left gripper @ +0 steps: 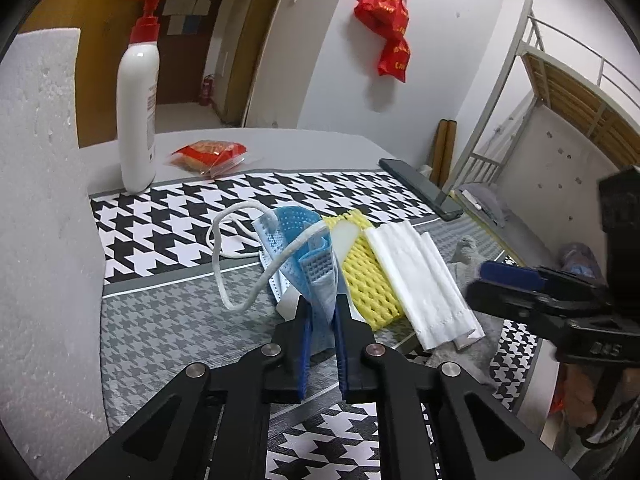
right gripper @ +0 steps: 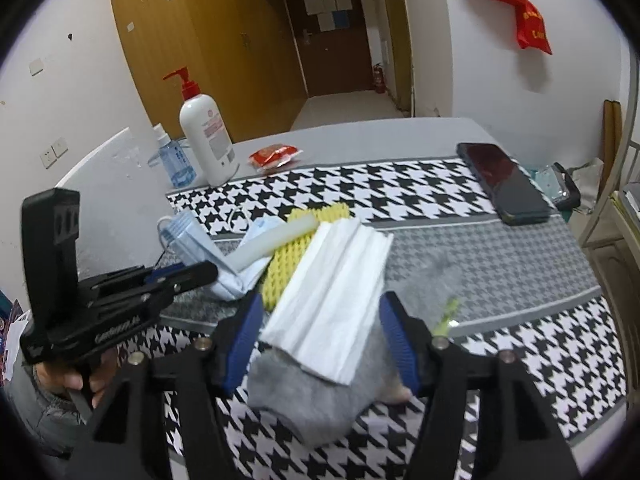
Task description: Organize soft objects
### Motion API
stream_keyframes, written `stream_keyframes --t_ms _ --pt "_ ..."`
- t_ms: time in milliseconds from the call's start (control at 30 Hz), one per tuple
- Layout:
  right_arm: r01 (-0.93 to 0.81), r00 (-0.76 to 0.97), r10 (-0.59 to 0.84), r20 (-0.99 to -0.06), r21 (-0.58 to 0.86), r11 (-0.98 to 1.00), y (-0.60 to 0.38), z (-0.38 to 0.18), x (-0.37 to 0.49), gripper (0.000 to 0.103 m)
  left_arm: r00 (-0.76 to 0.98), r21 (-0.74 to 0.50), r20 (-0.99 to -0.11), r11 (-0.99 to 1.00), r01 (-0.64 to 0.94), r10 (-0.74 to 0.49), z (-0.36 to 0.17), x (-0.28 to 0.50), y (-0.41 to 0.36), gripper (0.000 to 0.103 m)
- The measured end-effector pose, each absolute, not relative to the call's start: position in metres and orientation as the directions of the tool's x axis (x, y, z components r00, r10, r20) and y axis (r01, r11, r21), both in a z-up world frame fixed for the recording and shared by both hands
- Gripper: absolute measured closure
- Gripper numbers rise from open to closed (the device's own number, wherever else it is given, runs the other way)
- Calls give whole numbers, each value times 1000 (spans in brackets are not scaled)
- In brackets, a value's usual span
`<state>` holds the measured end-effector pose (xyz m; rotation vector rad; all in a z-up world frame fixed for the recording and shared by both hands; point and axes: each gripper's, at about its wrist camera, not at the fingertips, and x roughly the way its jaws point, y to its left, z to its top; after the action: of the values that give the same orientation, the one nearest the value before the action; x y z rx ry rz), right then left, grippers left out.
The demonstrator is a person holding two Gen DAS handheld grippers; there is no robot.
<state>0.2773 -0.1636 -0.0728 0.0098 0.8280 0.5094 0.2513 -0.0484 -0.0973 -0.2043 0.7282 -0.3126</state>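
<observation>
Houndstooth mat (left gripper: 168,220) covers the table, soft things piled mid-mat. Grey fuzzy cloth (right gripper: 304,404) lies nearest, white folded tissue (right gripper: 332,296) draped over it, yellow foam net (left gripper: 368,280) just beside. Right gripper (right gripper: 320,340) stands apart around tissue, not pressing. Left gripper (left gripper: 322,312) is clamped on blue mask (left gripper: 308,256).

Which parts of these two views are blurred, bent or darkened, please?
Left wrist view: sharp near the left gripper shut on the blue mask; the bed frame bows from fisheye; black corners. Right wrist view: motion blur smears the white tissue and grey cloth between the open right gripper; the phone stays crisp.
</observation>
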Motion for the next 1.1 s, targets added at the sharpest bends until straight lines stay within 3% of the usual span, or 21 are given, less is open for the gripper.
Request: stream_keyframes --t_ms 367,400,433,533,600,667,1100 --pt "-397 540 363 -759 151 906 -146 -95 301 39 705 -285 -619 935 209 -346 -96 248 -49 92" --pt "-398 539 358 -762 144 906 -146 -95 301 42 705 -284 -619 936 209 -346 -96 248 -49 92" --pt "-398 537 356 -765 142 906 -146 -96 301 54 705 -284 -619 935 211 -347 -96 247 -49 92" --pt "-402 517 350 -781 139 905 -144 -99 302 78 705 -282 -619 936 211 -345 -96 247 -50 92" --pt "-404 524 342 -780 125 906 -143 -100 300 81 705 -284 -619 936 210 -346 -95 247 -50 92" --pt "-410 539 339 -771 111 905 -143 -98 297 93 709 -284 -614 935 213 -348 -95 246 -49 92" --pt "-409 581 411 -702 185 894 -163 -66 284 95 766 -279 -515 920 273 -384 -68 223 -49 92"
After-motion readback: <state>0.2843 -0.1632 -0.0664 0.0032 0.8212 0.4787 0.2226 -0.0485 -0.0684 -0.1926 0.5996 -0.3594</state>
